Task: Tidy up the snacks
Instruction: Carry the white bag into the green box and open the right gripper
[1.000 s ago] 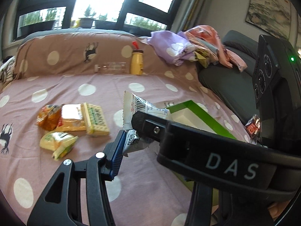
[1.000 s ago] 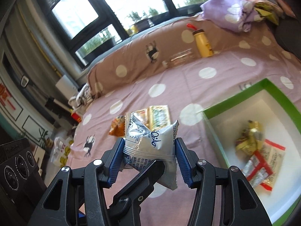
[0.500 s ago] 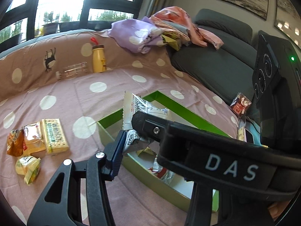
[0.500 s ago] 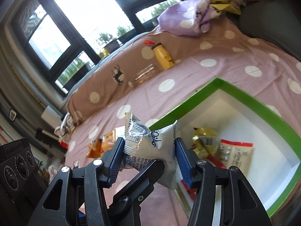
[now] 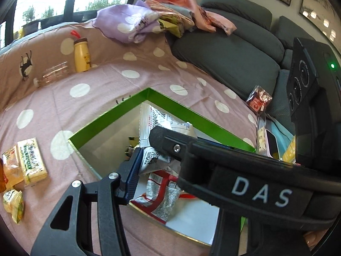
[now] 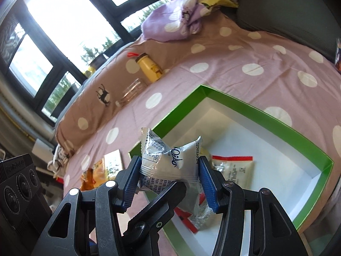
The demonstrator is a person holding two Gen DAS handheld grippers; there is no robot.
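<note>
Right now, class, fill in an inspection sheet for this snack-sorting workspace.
Surface: pink polka-dot bedspread.
Job's things: silver snack packet held over the green box; red-and-white packet already inside; loose snacks lying on the bedspread.
Clutter: yellow bottle, clear jar on its side, clothes pile.
Grippers: right gripper shut on the silver snack packet; left gripper beside it, one pad seen, state unclear.
Cables: nothing seen.
Surroundings: windows, grey sofa.
</note>
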